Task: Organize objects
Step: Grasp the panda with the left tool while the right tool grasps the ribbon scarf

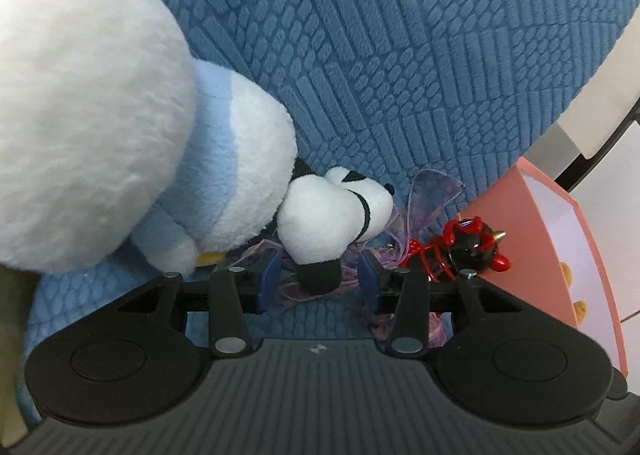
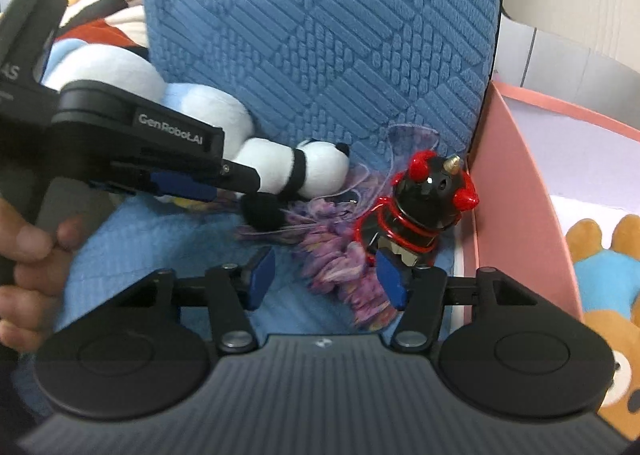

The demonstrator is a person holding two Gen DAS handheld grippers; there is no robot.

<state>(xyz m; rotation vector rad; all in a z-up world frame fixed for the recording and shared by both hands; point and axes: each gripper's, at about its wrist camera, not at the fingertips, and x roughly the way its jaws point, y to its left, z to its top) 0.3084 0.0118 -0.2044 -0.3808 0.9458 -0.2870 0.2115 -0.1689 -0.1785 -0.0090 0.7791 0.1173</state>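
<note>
A small black-and-white panda plush (image 1: 336, 215) lies on the blue sofa seat (image 1: 80, 303), also in the right wrist view (image 2: 304, 171). My left gripper (image 1: 318, 279) is open, its blue pads either side of the panda's black foot. A black-and-red toy figure (image 2: 424, 207) stands by the sofa's right edge, also in the left wrist view (image 1: 464, 247). A purple fringed cloth (image 2: 344, 267) lies under both toys. My right gripper (image 2: 326, 279) is open over the cloth, its right pad (image 2: 392, 279) touching the figure's base.
A large white and light-blue plush (image 1: 92, 115) fills the left. The blue textured sofa back (image 2: 320, 47) rises behind. A pink box (image 2: 524, 191) stands to the right with a bear plush (image 2: 612, 287) inside. More plush toys (image 2: 108, 19) lie at the far left.
</note>
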